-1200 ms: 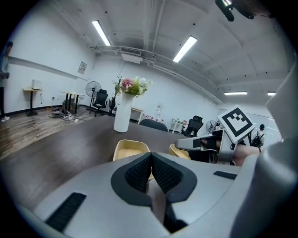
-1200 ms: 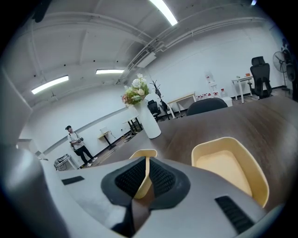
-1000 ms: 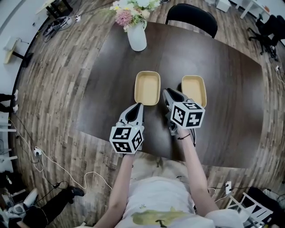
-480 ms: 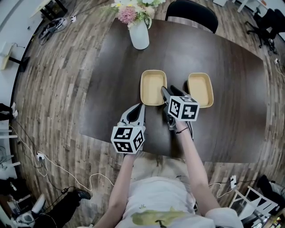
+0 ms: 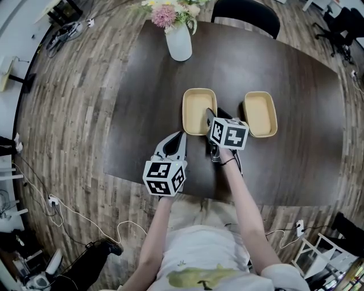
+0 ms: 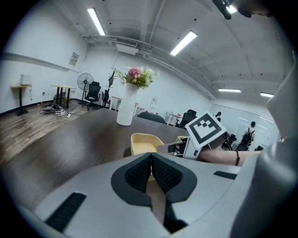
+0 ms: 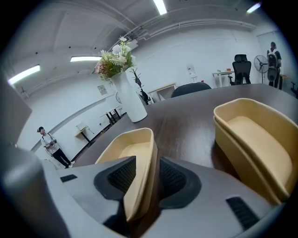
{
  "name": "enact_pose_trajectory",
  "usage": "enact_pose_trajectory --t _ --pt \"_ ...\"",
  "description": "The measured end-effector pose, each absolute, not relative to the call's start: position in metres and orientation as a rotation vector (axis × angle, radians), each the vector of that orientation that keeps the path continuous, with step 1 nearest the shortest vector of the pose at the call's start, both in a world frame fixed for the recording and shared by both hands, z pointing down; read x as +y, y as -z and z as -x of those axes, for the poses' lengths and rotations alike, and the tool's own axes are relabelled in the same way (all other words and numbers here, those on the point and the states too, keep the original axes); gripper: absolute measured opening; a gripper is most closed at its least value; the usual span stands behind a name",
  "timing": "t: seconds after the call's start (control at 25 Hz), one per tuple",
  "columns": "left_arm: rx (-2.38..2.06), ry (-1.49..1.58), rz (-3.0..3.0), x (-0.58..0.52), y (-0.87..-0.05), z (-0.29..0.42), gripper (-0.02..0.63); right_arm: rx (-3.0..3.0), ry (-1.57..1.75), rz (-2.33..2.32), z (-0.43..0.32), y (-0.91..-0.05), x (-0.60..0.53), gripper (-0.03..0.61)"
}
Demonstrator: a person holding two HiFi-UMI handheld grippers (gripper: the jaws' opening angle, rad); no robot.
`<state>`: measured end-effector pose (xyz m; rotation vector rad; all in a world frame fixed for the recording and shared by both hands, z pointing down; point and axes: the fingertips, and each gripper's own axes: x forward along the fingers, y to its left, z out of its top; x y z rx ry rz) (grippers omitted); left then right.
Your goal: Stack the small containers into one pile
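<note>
Two beige oblong containers stand side by side on the dark table (image 5: 142,96): the left container (image 5: 196,105) and the right container (image 5: 260,113). My right gripper (image 5: 210,116) reaches to the left container's right long wall. In the right gripper view its jaws (image 7: 148,161) straddle that wall of the left container (image 7: 128,148); they have just been opening and stand open, with small gaps at the pads. The right container (image 7: 251,135) lies apart to the right. My left gripper (image 5: 180,136) hovers near the left container's near end, shut and empty (image 6: 151,155).
A white vase (image 5: 179,42) with flowers stands at the table's far side, and a black chair (image 5: 247,11) sits behind it. The table's near edge runs just below my grippers. Cables lie on the wooden floor (image 5: 57,142) at the left.
My right gripper came down and leftward from between the two containers onto the left container's right wall, and its jaws opened. The left gripper stayed almost in place.
</note>
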<state>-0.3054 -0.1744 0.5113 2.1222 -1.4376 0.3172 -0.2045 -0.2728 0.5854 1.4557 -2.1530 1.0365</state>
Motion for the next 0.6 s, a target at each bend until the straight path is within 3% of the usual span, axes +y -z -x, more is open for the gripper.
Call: enact_pose_trajectory --t 0.2,0.6 --pt "-1.431 -0.321 -2.125 -0.180 -0.512 0.310 0.025 -2.054 -0.975 -1.501 0.203 -0.592 -0.276 0.063" --pt "-1.439 -0.311 -2.146 -0.186 -0.505 0.318 0.025 -2.042 -0.962 -1.516 0.196 -0.585 -0.275 0.038"
